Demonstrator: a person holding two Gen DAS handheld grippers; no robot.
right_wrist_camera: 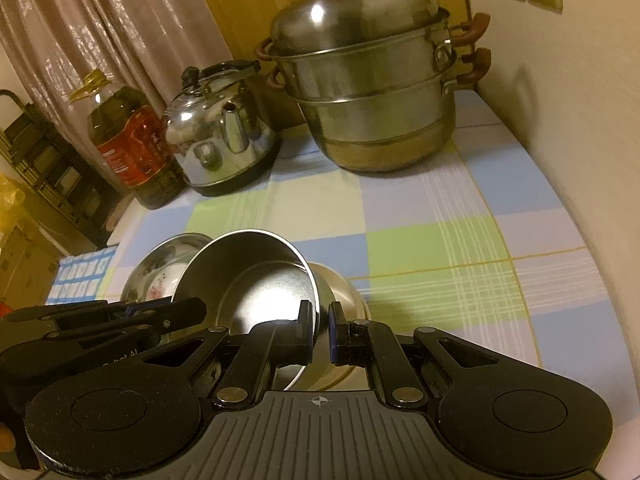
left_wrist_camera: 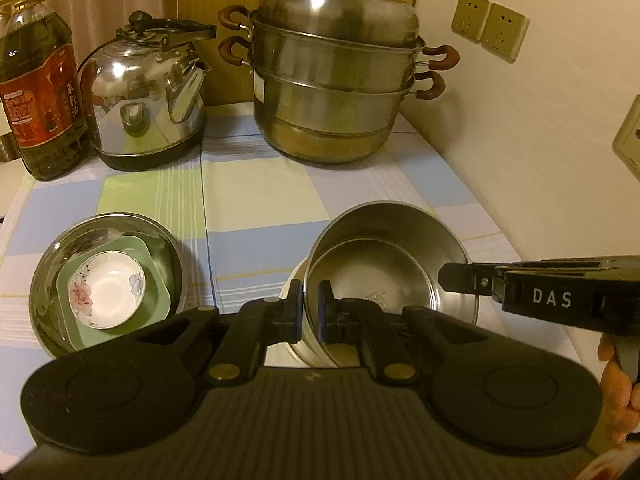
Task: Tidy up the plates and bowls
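My left gripper [left_wrist_camera: 311, 311] is shut on the near rim of a steel bowl [left_wrist_camera: 384, 276], which is tilted up over a white dish [left_wrist_camera: 290, 292] beneath it. My right gripper [right_wrist_camera: 320, 330] is shut on the opposite rim of the same steel bowl [right_wrist_camera: 256, 280]; it shows from the right in the left wrist view [left_wrist_camera: 460, 280]. To the left, a wide steel bowl [left_wrist_camera: 48, 276] holds a green square plate [left_wrist_camera: 156, 292] with a white flowered bowl [left_wrist_camera: 107, 289] on it. That wide bowl also shows in the right wrist view [right_wrist_camera: 160, 260].
At the back of the checked tablecloth [left_wrist_camera: 264, 200] stand a steel steamer pot [left_wrist_camera: 332, 80], a kettle [left_wrist_camera: 148, 96] and an oil bottle [left_wrist_camera: 40, 88]. A wall [left_wrist_camera: 540, 140] with sockets runs along the right. A dark rack [right_wrist_camera: 48, 160] stands off the table's left.
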